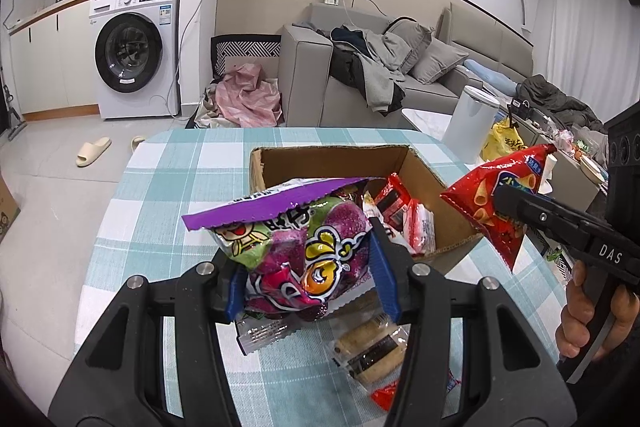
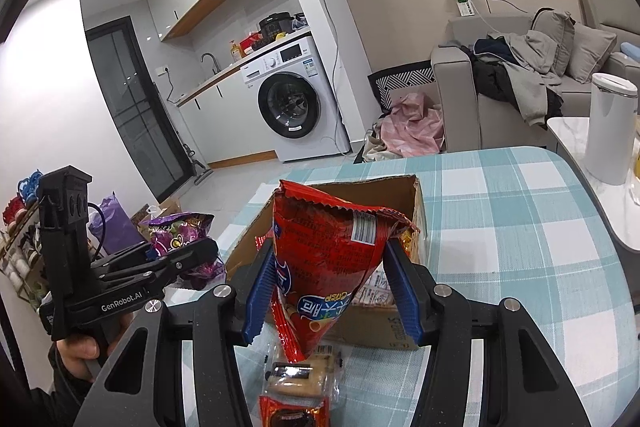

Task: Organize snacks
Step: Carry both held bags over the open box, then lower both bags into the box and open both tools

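Observation:
My left gripper (image 1: 308, 267) is shut on a purple and green snack bag (image 1: 296, 247), held above the table just in front of an open cardboard box (image 1: 344, 159). My right gripper (image 2: 332, 291) is shut on a red chip bag (image 2: 332, 251), held above the box's near right corner; the bag also shows in the left wrist view (image 1: 500, 203). The box (image 2: 372, 187) holds red and white snack packs (image 1: 404, 215). The left gripper and purple bag show at the left of the right wrist view (image 2: 180, 239).
Loose snacks lie on the checked tablecloth (image 1: 172, 187) under the grippers: a wrapped biscuit roll (image 1: 372, 351), a red pack (image 2: 294, 411) and a biscuit pack (image 2: 300, 375). A white bin (image 2: 610, 131) stands right of the table. Sofa and washing machine stand behind.

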Demonstrator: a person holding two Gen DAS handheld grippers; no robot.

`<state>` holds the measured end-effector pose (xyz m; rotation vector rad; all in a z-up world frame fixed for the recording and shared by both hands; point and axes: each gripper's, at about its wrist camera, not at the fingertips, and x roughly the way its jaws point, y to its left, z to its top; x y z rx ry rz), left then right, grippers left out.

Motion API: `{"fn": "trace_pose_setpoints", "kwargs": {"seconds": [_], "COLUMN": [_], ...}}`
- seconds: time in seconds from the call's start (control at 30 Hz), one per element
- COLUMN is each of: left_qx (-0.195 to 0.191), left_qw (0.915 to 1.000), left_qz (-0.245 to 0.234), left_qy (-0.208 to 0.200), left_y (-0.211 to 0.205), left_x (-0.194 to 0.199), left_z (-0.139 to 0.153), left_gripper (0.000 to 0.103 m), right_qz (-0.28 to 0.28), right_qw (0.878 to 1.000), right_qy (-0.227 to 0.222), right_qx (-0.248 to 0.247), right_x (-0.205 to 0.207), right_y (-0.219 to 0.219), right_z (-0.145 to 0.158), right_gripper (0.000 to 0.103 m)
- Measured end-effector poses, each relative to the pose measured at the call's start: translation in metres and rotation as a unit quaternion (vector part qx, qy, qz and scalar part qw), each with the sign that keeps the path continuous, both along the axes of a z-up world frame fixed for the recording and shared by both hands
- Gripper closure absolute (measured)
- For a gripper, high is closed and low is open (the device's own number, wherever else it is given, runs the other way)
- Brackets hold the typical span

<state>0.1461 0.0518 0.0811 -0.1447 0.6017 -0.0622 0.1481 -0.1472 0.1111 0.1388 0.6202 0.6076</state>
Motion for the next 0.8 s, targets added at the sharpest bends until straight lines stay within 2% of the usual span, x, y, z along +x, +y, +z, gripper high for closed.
{"fn": "trace_pose_setpoints", "kwargs": {"seconds": [0.33, 0.8], "left_qx": [0.007, 0.025], "left_qw": [1.0000, 0.9996], "left_qz": [0.002, -0.001], "left_qy": [0.003, 0.011], "left_y": [-0.004, -0.015], "left_x": [0.018, 0.068], "left_z": [0.001, -0.006], "left_gripper": [0.054, 0.054], "right_qz": [-0.006, -0.031], "right_qw": [1.000, 0.999], "right_qy": [-0.002, 0.005], "right_qx": [-0.011, -0.021], "right_x": [0.018, 0.055], "right_y": [0.013, 0.030], "right_z": [0.002, -0.007], "right_gripper": [0.049, 0.049]}}
